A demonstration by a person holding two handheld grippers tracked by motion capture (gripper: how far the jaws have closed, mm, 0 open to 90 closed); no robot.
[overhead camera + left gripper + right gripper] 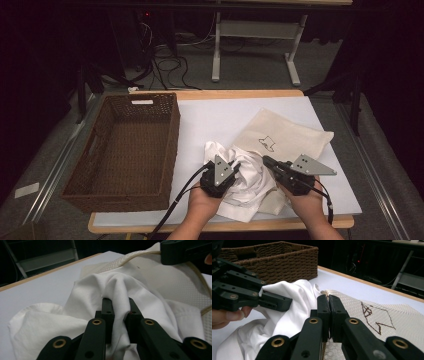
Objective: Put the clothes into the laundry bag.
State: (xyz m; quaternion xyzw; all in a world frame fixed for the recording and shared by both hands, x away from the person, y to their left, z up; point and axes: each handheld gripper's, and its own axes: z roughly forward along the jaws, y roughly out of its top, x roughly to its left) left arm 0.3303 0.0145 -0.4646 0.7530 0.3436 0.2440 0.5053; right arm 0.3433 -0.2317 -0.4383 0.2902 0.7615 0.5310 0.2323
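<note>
Both hands reach in low in the high view, the left gripper [231,169] and right gripper [268,163] at a crumpled white garment [240,187] that lies half on a cream drawstring bag [285,134], with the wicker basket [131,145] empty, so packing seems barely begun. Left gripper view: its jaws pinch a soft, wrinkled fold of the garment. Right gripper view: its jaws press together on the bag's edge [325,292], likely holding it open.

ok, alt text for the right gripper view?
The right gripper jaws are shut on the rim of a cream drawstring bag bearing a brown stitched outline. To its left, the left gripper pinches a crumpled white garment; a brown wicker basket stands behind.
</note>
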